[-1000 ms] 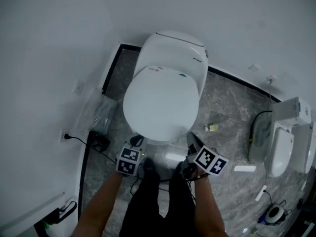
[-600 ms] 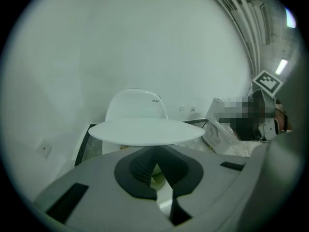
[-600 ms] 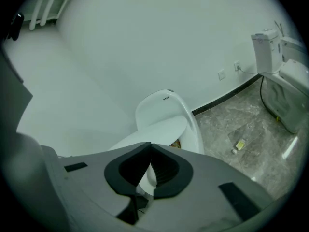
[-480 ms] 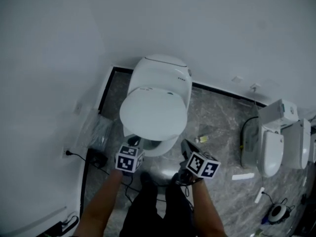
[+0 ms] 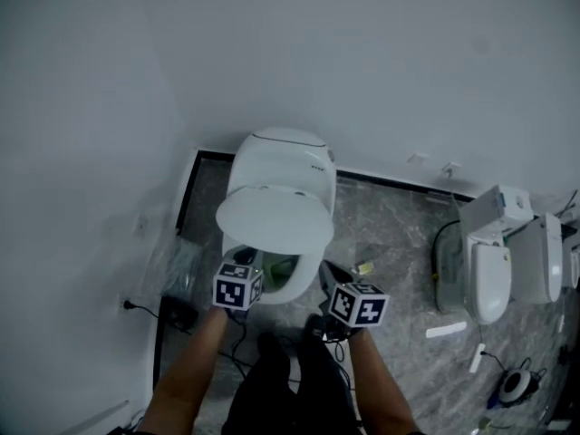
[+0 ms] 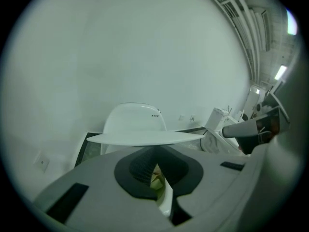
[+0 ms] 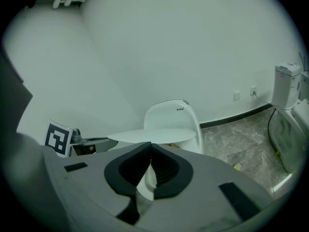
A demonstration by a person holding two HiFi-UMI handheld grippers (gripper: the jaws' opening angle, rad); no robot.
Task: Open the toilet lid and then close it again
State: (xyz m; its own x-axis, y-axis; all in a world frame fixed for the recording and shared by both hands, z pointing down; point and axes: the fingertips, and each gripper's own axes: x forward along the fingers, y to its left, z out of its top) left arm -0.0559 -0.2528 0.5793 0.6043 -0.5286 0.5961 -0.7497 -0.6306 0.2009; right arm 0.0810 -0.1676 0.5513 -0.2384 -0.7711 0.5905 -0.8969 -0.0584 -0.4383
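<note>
Lid risen since earlier: white oval toilet lid (image 5: 275,220) half-up over bowl. Your left gripper (image 6: 155,153) and right gripper (image 7: 150,146) closed, nothing clamped, near lid's front edge. Grey marbled stone floor (image 5: 390,234), plain white wall (image 5: 362,80).

A second toilet (image 5: 489,275) stands rightward on grey marbled floor (image 5: 394,229), a black box (image 5: 178,312) beside the left wall (image 5: 82,198).

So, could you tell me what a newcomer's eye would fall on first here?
The white toilet against the wall, centre of the head view, its lid partly raised. Just before the bowl hang the left gripper and right gripper, both shut on nothing. More toilets stand at right.
</note>
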